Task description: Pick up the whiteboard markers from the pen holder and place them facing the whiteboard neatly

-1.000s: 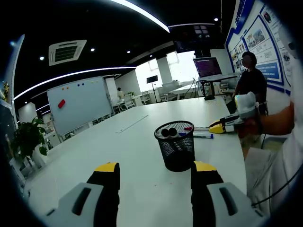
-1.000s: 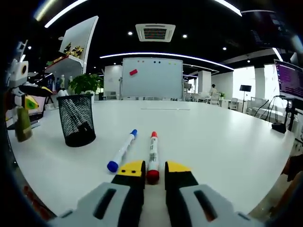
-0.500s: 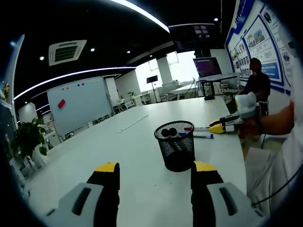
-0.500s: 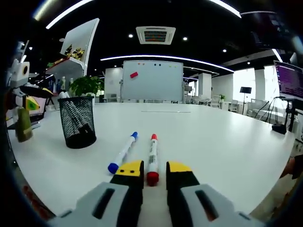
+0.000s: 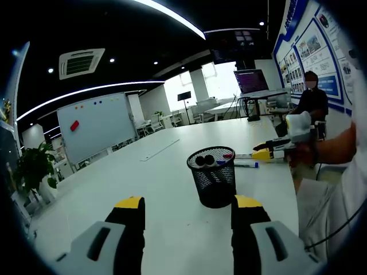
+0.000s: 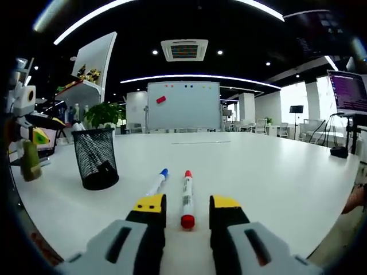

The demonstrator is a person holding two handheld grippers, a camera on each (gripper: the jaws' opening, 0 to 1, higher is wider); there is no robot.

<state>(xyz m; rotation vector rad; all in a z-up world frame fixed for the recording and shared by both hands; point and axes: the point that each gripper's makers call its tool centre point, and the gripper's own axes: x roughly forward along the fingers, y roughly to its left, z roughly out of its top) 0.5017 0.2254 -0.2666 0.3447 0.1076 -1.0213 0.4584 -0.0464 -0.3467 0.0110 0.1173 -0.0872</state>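
Hovering low over the white surface (image 6: 275, 172), the right tongs (image 6: 187, 207) stand spread, the red marker (image 6: 187, 195) lying between their tips and the blue marker (image 6: 158, 182) just beside it. The left tongs (image 5: 187, 207) are spread too, facing the mesh pen holder (image 5: 213, 176) with markers inside. The whiteboard (image 6: 183, 105) stands beyond.

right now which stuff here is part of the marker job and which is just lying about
Part of the job:
red marker
blue marker
mesh pen holder, markers left inside
whiteboard
right gripper, open
left gripper, open

Just about:
potted plant
shelf
monitor
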